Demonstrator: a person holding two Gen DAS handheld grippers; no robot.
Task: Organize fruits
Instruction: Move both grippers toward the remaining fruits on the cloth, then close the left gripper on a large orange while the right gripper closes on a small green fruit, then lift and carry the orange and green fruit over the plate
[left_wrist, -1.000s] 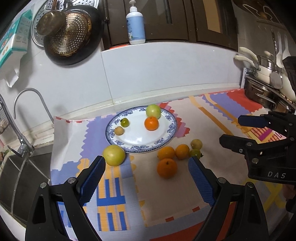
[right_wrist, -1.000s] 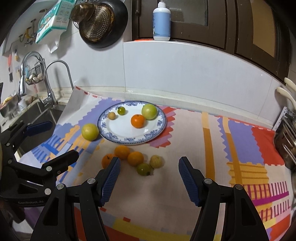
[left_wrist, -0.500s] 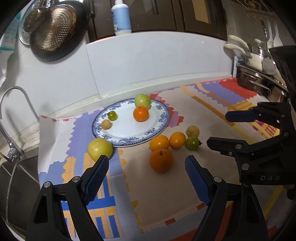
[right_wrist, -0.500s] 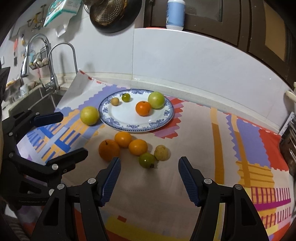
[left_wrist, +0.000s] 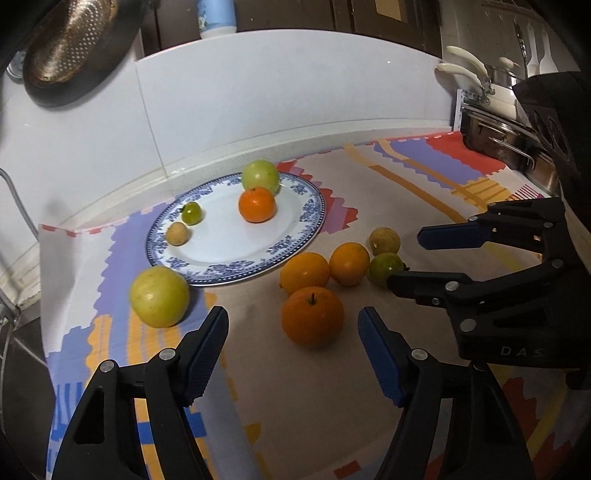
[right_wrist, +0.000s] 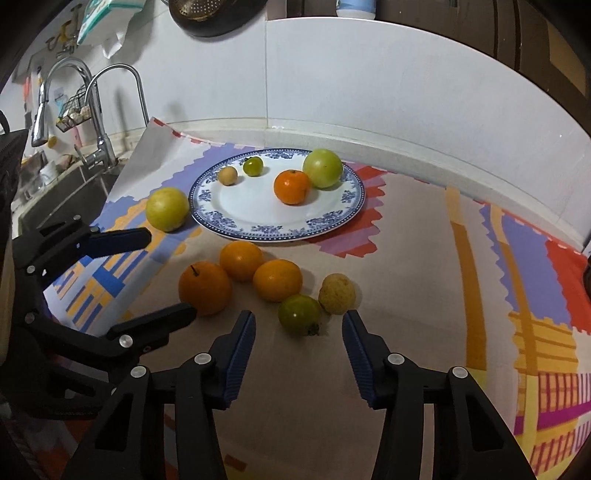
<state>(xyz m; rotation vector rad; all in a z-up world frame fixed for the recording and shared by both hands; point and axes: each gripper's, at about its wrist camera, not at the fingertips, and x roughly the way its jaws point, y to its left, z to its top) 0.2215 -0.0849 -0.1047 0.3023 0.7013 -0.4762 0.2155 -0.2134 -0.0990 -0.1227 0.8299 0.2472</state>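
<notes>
A: What fruit lies nearest to the tongs?

B: A round orange with a dark stem (left_wrist: 312, 317) sits on the mat, just ahead of the left gripper (left_wrist: 291, 352), whose ribbed blue pads (left_wrist: 207, 354) stand wide apart and pinch nothing. Two smoother oranges (left_wrist: 304, 271) touch each other behind it. Beside them are a glossy green tomato (right_wrist: 300, 314) and a dull, rough yellow fruit (right_wrist: 337, 293).

A: And the right gripper?

B: The right gripper (right_wrist: 298, 363) is also spread and empty, with the green tomato just ahead of its gap.

A: Where is the rest?

B: A white plate with a blue flower border (right_wrist: 258, 225) holds a big pale green fruit (right_wrist: 322, 168), a small orange (right_wrist: 291, 186), a small green tomato (right_wrist: 253, 166) and a small tan fruit (right_wrist: 227, 175). A large yellow-green fruit (right_wrist: 167, 208) rests on the mat just beside the rim.

A: Any writing?

B: The letters "DAS" are on the black body of the right gripper in the left wrist view. The mat (right_wrist: 424, 258) has blocks of purple, red, orange and beige colour.
</notes>
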